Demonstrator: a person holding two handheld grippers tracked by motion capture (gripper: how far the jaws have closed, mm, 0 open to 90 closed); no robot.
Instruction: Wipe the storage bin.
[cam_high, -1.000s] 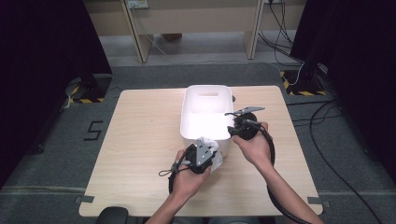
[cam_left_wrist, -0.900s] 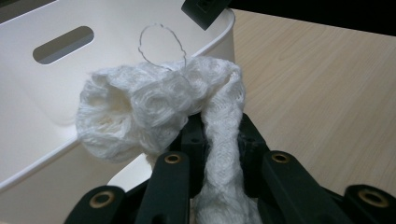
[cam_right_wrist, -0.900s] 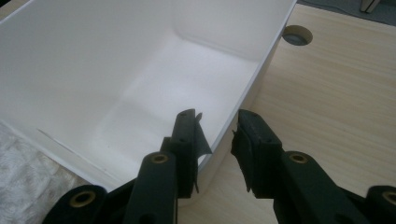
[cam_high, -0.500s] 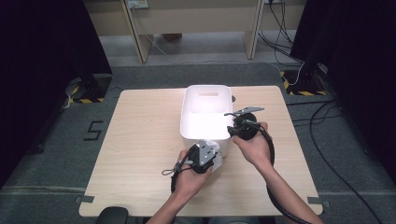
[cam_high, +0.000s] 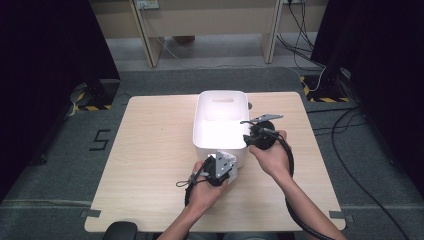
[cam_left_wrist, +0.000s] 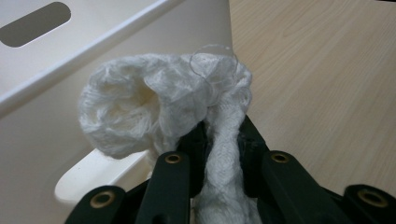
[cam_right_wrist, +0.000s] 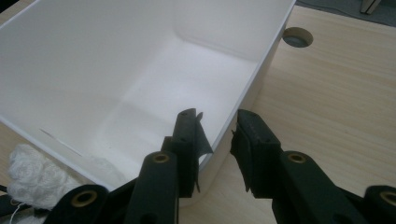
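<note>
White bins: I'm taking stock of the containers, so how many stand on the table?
1. The white bin stands mid-table, between the left gripper at its near wall and the right gripper clamping its rim.

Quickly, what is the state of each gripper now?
Left gripper: shut on the white cloth.
Right gripper: astride the white bin wall; grip cannot be told.

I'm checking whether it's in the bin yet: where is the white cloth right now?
Not yet: the white cloth is pinched in the left claw, just outside the near wall of the white bin, at the centre front of the table in the high view.
</note>
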